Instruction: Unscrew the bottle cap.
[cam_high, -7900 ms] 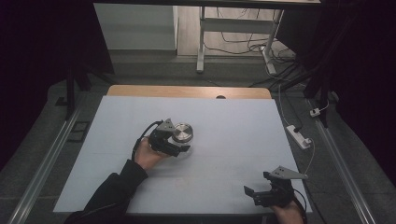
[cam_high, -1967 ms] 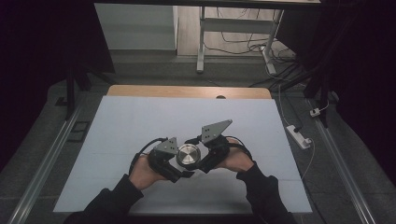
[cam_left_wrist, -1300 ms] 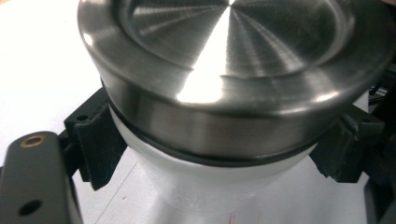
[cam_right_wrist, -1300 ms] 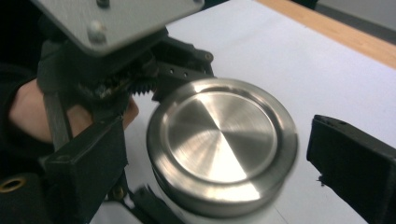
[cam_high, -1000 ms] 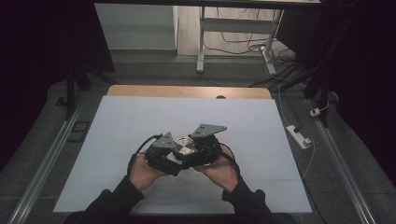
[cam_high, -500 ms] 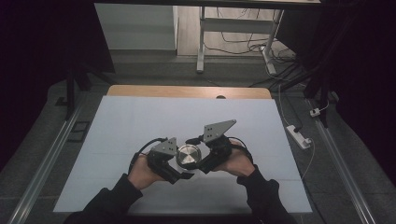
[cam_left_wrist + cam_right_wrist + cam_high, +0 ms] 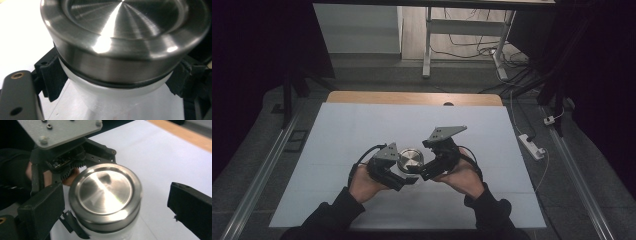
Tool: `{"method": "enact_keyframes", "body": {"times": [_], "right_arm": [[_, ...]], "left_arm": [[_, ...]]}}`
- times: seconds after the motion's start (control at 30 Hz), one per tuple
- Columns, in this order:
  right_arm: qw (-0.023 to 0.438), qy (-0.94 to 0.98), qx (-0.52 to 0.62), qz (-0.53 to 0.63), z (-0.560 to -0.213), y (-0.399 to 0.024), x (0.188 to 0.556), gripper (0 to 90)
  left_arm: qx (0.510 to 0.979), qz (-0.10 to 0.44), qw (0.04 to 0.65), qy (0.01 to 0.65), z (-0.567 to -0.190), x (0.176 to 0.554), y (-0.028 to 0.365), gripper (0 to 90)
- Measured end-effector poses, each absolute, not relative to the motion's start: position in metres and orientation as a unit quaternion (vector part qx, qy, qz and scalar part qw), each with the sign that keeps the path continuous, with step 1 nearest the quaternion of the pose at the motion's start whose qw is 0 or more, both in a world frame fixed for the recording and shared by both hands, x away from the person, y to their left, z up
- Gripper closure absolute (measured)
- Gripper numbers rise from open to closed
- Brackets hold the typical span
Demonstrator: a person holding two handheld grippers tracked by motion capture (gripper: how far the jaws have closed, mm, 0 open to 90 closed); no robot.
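Jar (image 7: 410,161) with steel lid (image 7: 105,192) sits mid-table (image 7: 337,130), clamped at its white body by left gripper (image 7: 404,176). Right gripper (image 7: 419,172) flanks the lid, jaws just opened, not touching. Surrounding surface bare.

The jar (image 7: 410,161) sits upright between the two grippers, its brushed steel lid (image 7: 105,192) still on, round and shiny with a shallow recessed top. Below the lid runs a dark seal ring, then a frosted white body (image 7: 112,100). The left gripper (image 7: 404,175) clamps that body just under the lid; the right gripper (image 7: 422,170) has its jaws spread either side of the lid, clear of it.
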State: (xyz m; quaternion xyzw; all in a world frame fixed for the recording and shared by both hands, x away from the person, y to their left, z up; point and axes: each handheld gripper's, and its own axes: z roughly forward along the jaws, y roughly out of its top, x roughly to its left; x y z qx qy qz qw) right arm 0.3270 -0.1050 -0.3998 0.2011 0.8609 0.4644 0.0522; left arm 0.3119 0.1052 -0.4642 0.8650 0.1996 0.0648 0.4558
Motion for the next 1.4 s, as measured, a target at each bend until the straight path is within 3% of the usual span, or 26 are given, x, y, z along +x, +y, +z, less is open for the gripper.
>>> {"method": "enact_keyframes", "body": {"times": [0.23,0.27,0.37,0.87,0.97,1.0,1.07,1.13,1.2,1.4], "right_arm": [[0.123,0.853,0.228,0.453,-0.411,-0.083,0.312,12.1],[0.126,0.853,0.222,0.456,-0.414,-0.082,0.311,18.3],[0.116,0.853,0.22,0.46,-0.414,-0.084,0.313,18.7],[-0.061,0.863,0.0,0.502,-0.415,-0.118,0.338,19.5],[-0.068,0.863,0.001,0.501,-0.418,-0.119,0.339,18.4],[-0.057,0.864,0.036,0.498,-0.416,-0.117,0.339,9.8],[-0.041,0.862,0.076,0.5,-0.41,-0.117,0.338,4.8],[-0.03,0.859,0.1,0.501,-0.406,-0.117,0.337,3.8],[0.028,0.864,0.154,0.478,-0.396,-0.114,0.33,2.1],[0.079,0.859,0.21,0.459,-0.398,-0.097,0.317,5.4]], "left_arm": [[0.865,0.071,0.448,0.215,-0.465,0.311,0.102,15.5],[0.865,0.07,0.449,0.214,-0.465,0.311,0.102,15.5],[0.866,0.067,0.45,0.209,-0.464,0.311,0.103,15.5],[0.878,0.001,0.469,0.091,-0.463,0.304,0.095,15.5],[0.882,0.006,0.461,0.095,-0.464,0.304,0.092,15.5],[0.882,0.01,0.46,0.101,-0.464,0.305,0.093,15.5],[0.88,0.02,0.46,0.118,-0.464,0.307,0.096,15.5],[0.876,0.032,0.46,0.139,-0.463,0.308,0.1,15.5],[0.871,0.042,0.461,0.163,-0.462,0.311,0.103,15.5],[0.867,0.064,0.452,0.199,-0.462,0.311,0.104,15.5]]}}
